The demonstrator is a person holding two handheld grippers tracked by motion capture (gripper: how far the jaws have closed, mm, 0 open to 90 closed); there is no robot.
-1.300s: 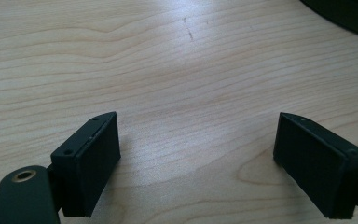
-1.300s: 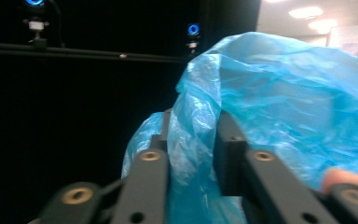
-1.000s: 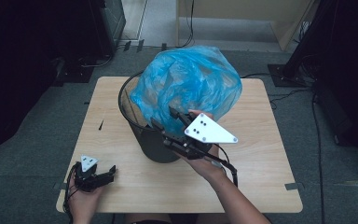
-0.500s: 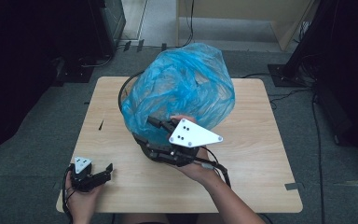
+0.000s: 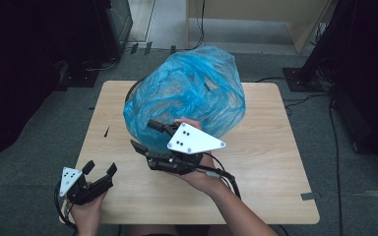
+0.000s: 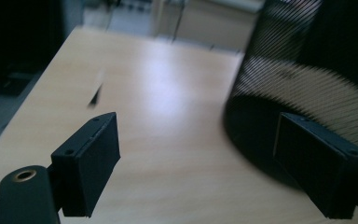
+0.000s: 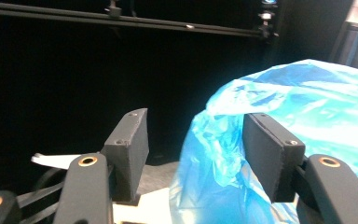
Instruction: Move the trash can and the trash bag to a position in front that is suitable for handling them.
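Blue bag [image 5: 187, 98] sits puffed over the bin [image 6: 303, 74], not yet tucked. Right gripper [image 5: 145, 135], fingers apart and just opening, touches it. Left gripper [image 5: 100, 168] hovers, fingers apart, empty.

Crinkled blue bag [image 5: 192, 96] — billowing over black mesh bin [image 6: 303, 70].

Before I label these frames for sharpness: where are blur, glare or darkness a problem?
High view: sharp and evenly lit on the light wooden table and crumpled blue plastic bag, surroundings dark. Left gripper view: the black wire-mesh bin is smeared, the tabletop shows soft glare, near fingers soft. Right gripper view: background almost black, bag bright but slightly soft.
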